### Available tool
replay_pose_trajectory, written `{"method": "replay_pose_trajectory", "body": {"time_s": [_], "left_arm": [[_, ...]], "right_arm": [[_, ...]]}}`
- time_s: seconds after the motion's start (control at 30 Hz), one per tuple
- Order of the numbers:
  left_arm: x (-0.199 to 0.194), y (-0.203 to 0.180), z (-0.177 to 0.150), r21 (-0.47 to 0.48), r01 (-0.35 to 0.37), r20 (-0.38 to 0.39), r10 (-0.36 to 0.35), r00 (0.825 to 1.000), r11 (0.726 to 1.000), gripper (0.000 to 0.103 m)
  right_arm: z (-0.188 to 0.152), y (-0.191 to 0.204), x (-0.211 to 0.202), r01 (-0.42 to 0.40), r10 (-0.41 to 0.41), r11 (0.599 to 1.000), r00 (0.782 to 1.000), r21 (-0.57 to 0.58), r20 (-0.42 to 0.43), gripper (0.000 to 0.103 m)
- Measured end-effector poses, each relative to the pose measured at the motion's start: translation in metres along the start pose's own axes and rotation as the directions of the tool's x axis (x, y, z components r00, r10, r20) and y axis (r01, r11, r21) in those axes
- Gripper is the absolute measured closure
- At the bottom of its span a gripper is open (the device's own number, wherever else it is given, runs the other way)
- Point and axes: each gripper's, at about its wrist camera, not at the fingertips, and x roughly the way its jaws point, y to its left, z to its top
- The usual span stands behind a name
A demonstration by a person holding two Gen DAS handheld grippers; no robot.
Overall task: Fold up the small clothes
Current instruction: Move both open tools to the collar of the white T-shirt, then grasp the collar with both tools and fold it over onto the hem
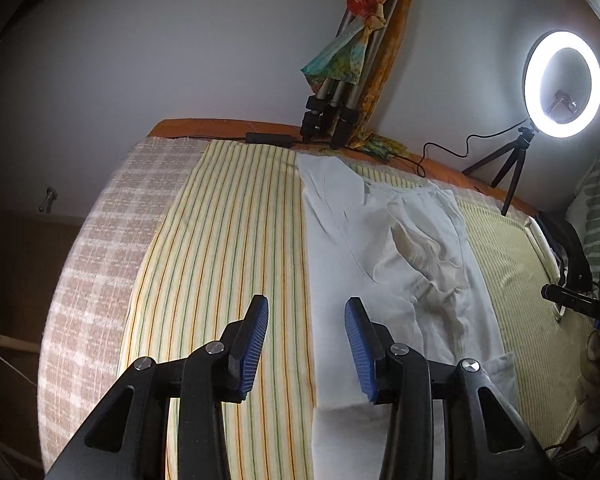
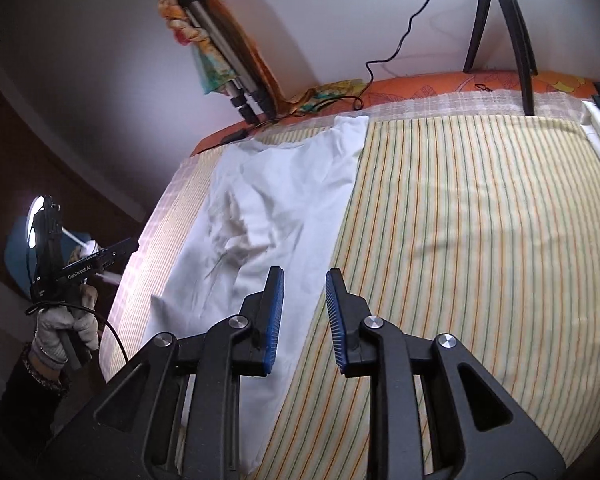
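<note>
Garment: the white cotton small garment (image 1: 384, 264) lies on the bed, on the striped yellow bed sheet (image 1: 228, 240). It forms a long narrow strip that runs toward the wall.
Left fingers: my left gripper (image 1: 306, 350) is open and empty. It hangs above the left edge of the garment and does not touch it.
Right fingers: my right gripper (image 2: 304, 314) is partly open, with nothing between the blue pads. It hangs over the right edge of the cloth.
Done: I judge that both long sides are already folded inward, because the edges look straight.
Left to do: the middle is wrinkled and bunched, so it needs smoothing. Then the strip, I think, must be folded across its length.
Other hand: my gloved left hand (image 2: 66, 326) holds its tool beside the bed.
</note>
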Motion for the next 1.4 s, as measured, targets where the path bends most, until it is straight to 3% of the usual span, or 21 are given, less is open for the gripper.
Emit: {"method": "replay_pose_trajectory", "body": {"time_s": [0.2,0.53,0.67,0.87,0.97,1.1,1.2,1.4], "left_arm": [[0.055,0.004,0.036,-0.003,0.046,-0.038,-0.046,0.998,0.999,0.062],[0.139,0.023,0.083,-0.132,0.156,-0.074,-0.167,0.983,0.979,0.065],[0.149,0.024,0.093,-0.136,0.194,-0.041,-0.202,0.979,0.971,0.066],[0.164,0.020,0.113,-0.119,0.191,-0.024,-0.196,0.980,0.974,0.074],[0.172,0.014,0.118,-0.106,0.184,-0.017,-0.187,0.982,0.977,0.079],[0.176,0.006,0.117,-0.055,0.153,-0.007,-0.153,0.988,0.987,0.094],[0.176,0.003,0.118,-0.040,0.143,-0.005,-0.144,0.990,0.989,0.099],[0.159,-0.001,0.120,-0.041,0.170,0.034,-0.169,0.985,0.985,0.101]], "right_arm": [[0.036,-0.024,0.044,-0.055,0.056,0.998,0.998,0.041,-0.027,0.080],[0.086,-0.060,0.112,-0.114,0.120,0.988,0.991,0.100,-0.056,0.080],[0.102,-0.064,0.140,-0.134,0.141,0.987,0.987,0.087,-0.083,0.080],[0.120,-0.069,0.157,-0.167,0.175,0.981,0.982,0.100,-0.068,0.080],[0.124,-0.068,0.161,-0.182,0.190,0.978,0.979,0.099,-0.073,0.080],[0.126,-0.068,0.165,-0.194,0.202,0.976,0.977,0.103,-0.068,0.080],[0.128,-0.067,0.170,-0.187,0.194,0.978,0.978,0.097,-0.074,0.094],[0.130,-0.051,0.157,-0.168,0.170,0.985,0.985,0.040,-0.035,0.097]]}}
